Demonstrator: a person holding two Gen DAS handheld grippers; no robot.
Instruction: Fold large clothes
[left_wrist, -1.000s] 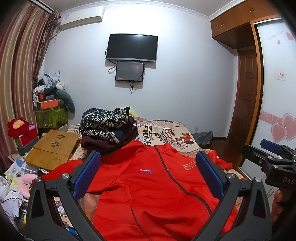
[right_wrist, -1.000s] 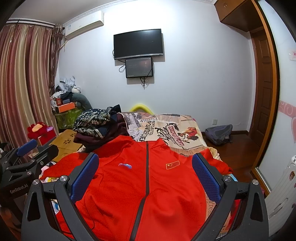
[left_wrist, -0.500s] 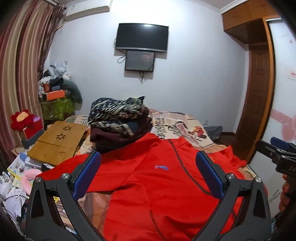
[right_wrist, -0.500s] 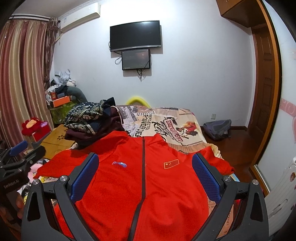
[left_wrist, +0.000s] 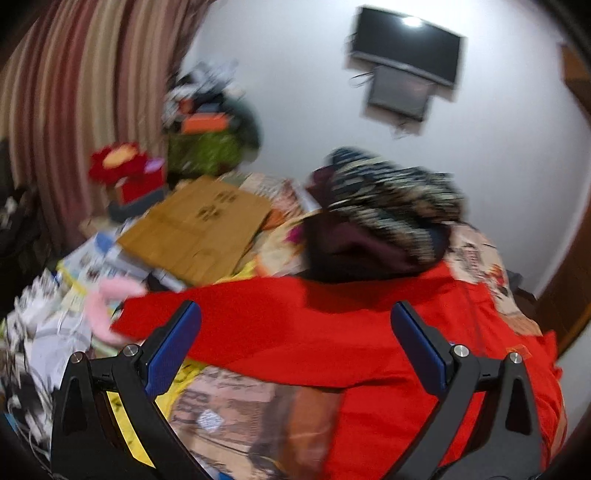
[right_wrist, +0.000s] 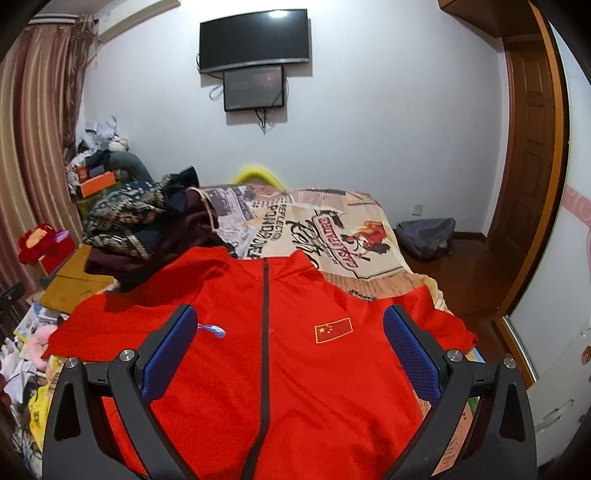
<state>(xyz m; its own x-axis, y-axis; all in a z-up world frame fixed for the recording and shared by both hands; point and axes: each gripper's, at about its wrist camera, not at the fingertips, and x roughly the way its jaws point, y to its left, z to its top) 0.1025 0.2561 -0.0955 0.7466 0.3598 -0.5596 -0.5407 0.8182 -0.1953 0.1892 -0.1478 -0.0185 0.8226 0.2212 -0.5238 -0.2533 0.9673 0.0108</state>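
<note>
In the left wrist view, which is blurred, the left tongs (left_wrist: 295, 347) stand wide apart with nothing between the 2 blue pads (left_wrist: 173, 347). They hang above the bed over the red jacket (left_wrist: 332, 332), whose one sleeve (left_wrist: 207, 314) stretches out flat toward the left edge of the bed. Just behind the jacket's shoulder sits a pile of clothes (left_wrist: 384, 229), a patterned dark-and-cream piece on top of a maroon one, touching the jacket's upper edge. To the left of the pile lies a wooden board (left_wrist: 199, 236), and beyond it a red plush toy (left_wrist: 118, 166) in front of the striped curtain (left_wrist: 74, 92). A pink soft item (left_wrist: 107, 306) lies just beside the sleeve's end. Printed bedding (left_wrist: 236, 417) shows below the sleeve. A television (left_wrist: 406, 44) hangs on the white wall.

In the right wrist view, sharp this time, the right tongs (right_wrist: 291, 347) are likewise spread wide and hold nothing. The red jacket (right_wrist: 280, 369) lies face up and flat on the bed, collar toward the far wall, dark zip (right_wrist: 264, 332) closed down the middle, a small flag patch (right_wrist: 333, 329) on one breast and a small logo (right_wrist: 211, 329) on the other. Both sleeves spread out to the sides. The pile of clothes (right_wrist: 147, 225) rests at the jacket's far left shoulder. The printed bedding (right_wrist: 332, 236) runs on behind the collar. A grey bag (right_wrist: 426, 236) lies on the floor near the wooden door (right_wrist: 528, 147).
</note>
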